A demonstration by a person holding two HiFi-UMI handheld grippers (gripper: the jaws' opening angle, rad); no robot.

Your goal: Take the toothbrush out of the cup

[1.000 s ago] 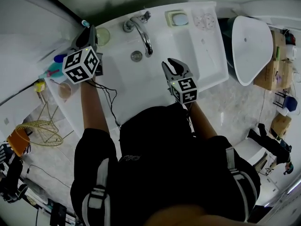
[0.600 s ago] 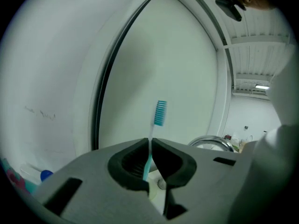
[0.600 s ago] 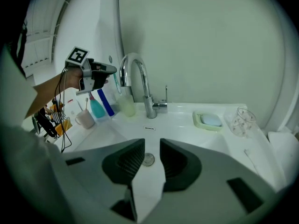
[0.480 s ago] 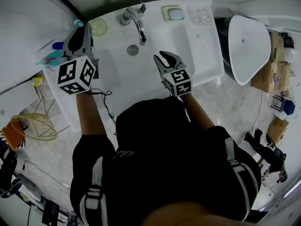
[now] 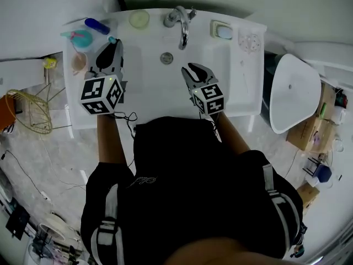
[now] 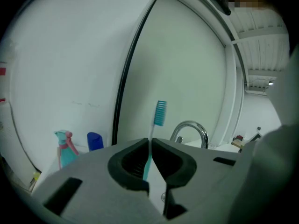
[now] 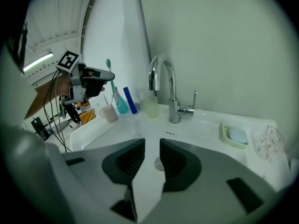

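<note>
My left gripper (image 6: pixel 150 146) is shut on the handle of a white and teal toothbrush (image 6: pixel 160 112), which stands upright with its bristles above the jaws. In the head view the left gripper (image 5: pixel 113 46) hangs over the sink's left ledge, the toothbrush (image 5: pixel 112 39) tip poking out ahead. The pink cup (image 5: pixel 80 63) stands on the ledge to its left, apart from the brush. The right gripper view shows the held toothbrush (image 7: pixel 111 78) well above the pink cup (image 7: pixel 108 112). My right gripper (image 7: pixel 152 160) is open and holds nothing, over the basin (image 5: pixel 197 73).
On the white sink (image 5: pixel 242 65) are a faucet (image 5: pixel 181 24), a drain (image 5: pixel 166 58), a soap dish (image 5: pixel 223 31), a yellowish cup (image 5: pixel 139 19), a blue bottle (image 5: pixel 96 25) and a teal spray bottle (image 5: pixel 77 37). A white toilet (image 5: pixel 298 93) stands right, a wire basket (image 5: pixel 30 112) left.
The head view has swung so the sink now lies square ahead. My left gripper keeps hold of the toothbrush and has drawn back from the yellowish cup. The right gripper stays open over the basin.
</note>
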